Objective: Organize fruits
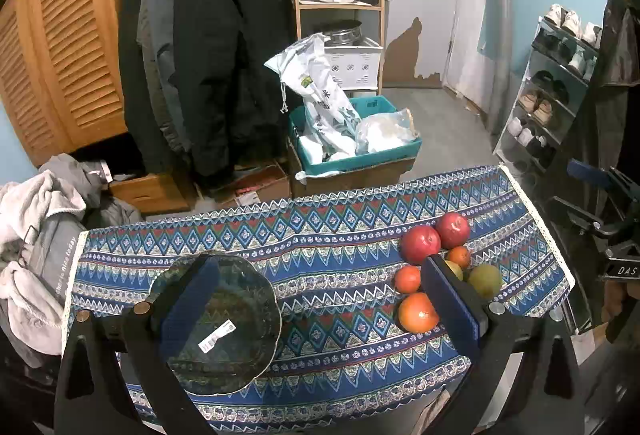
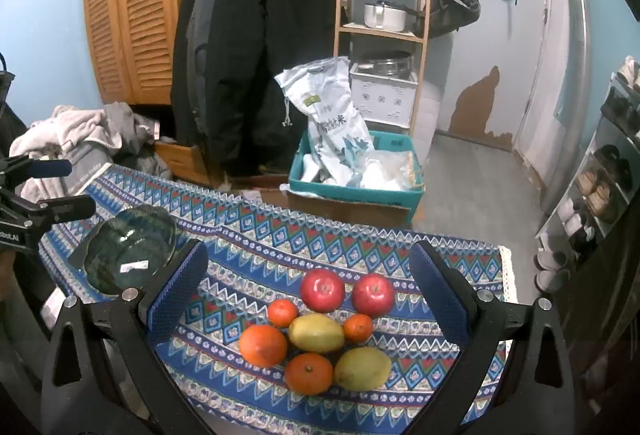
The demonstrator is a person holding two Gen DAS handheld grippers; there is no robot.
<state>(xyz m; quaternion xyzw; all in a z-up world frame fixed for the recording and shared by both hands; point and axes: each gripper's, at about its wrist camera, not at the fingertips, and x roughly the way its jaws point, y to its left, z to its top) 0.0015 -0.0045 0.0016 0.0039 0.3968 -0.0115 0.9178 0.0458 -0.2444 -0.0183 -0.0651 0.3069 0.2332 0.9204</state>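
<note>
In the left wrist view, the left gripper (image 1: 320, 295) hangs over a table covered by a blue patterned cloth with zigzag and diamond bands (image 1: 320, 235), its blue-padded fingers (image 1: 452, 299) spread as wide as they go and holding nothing. The left finger stands in front of a clear round glass plate with a white barcode sticker (image 1: 240, 347), which lies flat on the cloth toward the left side. The right finger partly hides a cluster of fruit near the cloth's right end: two red apples (image 1: 420, 244) touching at the back, small orange mandarins (image 1: 407, 279) in front of them, a larger orange (image 1: 417, 313) nearest the camera, and a yellow-green mango (image 1: 485, 279) to the right. In the right wrist view, the right gripper (image 2: 308, 295) points down at the same fruit, its jaws likewise fully apart and empty, the whole cluster framed between the fingers without touching them. The apples (image 2: 322, 290) sit side by side at the rear; two mangoes (image 2: 316, 333), one central and one at the front right, lie among the oranges (image 2: 263, 345) and the mandarins (image 2: 282, 312). The glass plate (image 2: 132, 251) rests well apart at the far left, empty, beside the left gripper's black frame (image 2: 48, 211).
</note>
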